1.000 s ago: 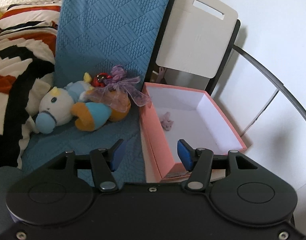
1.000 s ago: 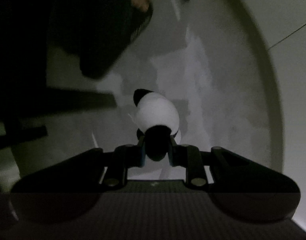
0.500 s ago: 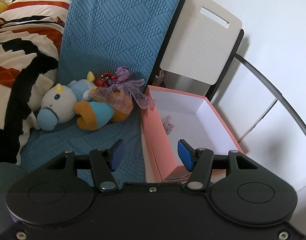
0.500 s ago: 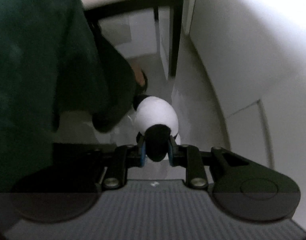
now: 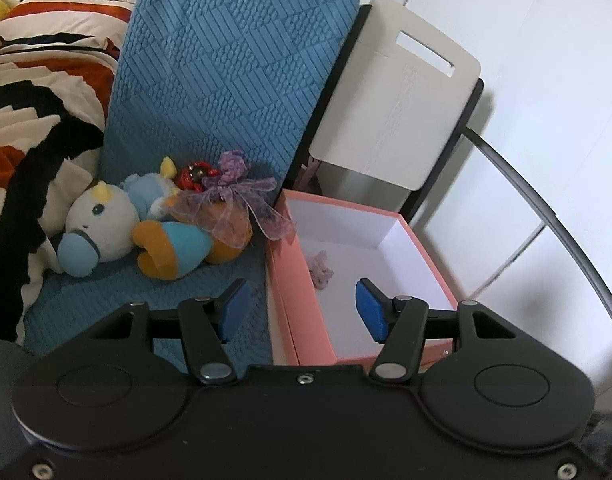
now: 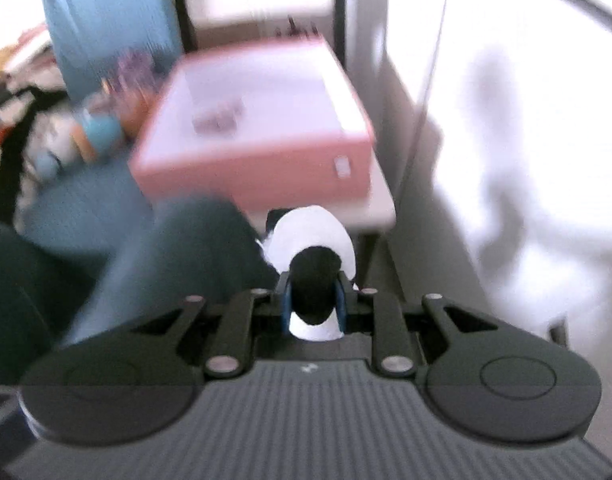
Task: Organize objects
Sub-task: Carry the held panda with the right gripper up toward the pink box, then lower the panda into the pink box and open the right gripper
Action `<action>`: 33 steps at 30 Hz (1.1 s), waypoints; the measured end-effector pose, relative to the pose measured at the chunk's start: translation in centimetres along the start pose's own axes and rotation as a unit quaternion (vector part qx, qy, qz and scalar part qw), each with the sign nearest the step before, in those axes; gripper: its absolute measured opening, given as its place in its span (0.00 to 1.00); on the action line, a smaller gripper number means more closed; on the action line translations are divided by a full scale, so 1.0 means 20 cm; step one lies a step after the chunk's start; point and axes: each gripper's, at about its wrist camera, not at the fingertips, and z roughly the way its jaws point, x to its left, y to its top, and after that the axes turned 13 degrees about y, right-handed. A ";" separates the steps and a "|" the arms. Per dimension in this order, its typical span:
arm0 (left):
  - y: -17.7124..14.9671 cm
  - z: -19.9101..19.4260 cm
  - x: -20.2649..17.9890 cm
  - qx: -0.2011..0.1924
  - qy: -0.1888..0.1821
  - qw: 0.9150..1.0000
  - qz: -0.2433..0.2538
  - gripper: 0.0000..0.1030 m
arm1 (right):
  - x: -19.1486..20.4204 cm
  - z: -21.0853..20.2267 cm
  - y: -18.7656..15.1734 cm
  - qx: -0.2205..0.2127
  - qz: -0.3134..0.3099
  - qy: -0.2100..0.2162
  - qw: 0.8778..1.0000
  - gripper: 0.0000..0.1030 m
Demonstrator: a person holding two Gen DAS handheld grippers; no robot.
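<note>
My right gripper (image 6: 313, 300) is shut on a black-and-white plush toy (image 6: 312, 240), which hangs in front of the near wall of the pink box (image 6: 254, 168). In the left wrist view the same pink box (image 5: 306, 320) lies open with a small lilac toy (image 5: 321, 269) on its white floor. My left gripper (image 5: 302, 310) stands open with nothing between its blue pads, one finger over the blue mat (image 5: 226, 80) and the other over the box. A white and blue plush (image 5: 102, 228), an orange and blue plush (image 5: 174, 246) and a purple ribbon bundle (image 5: 234, 196) lie left of the box.
A white board with a slot handle (image 5: 398, 92) leans behind the box. A striped blanket (image 5: 30, 112) covers the left side. White wall panels (image 5: 546, 160) run along the right. A person's dark green trouser leg (image 6: 146, 264) fills the lower left of the right wrist view.
My right gripper has risen from the dim floor with the black-and-white plush in it, and the pink box has come into its view. The left gripper has barely moved.
</note>
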 end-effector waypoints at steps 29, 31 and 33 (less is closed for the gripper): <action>0.08 -0.03 0.37 -0.014 0.087 0.995 -0.036 0.58 | 0.26 1.04 0.73 -0.064 0.024 0.054 0.996 0.36; 0.09 -0.05 0.37 -0.019 0.083 0.996 -0.035 0.58 | 0.26 1.01 0.70 -0.062 0.033 0.055 0.996 0.39; 0.10 -0.07 0.36 -0.025 0.079 0.996 -0.028 0.58 | 0.27 0.97 0.68 -0.065 0.040 0.061 0.995 0.39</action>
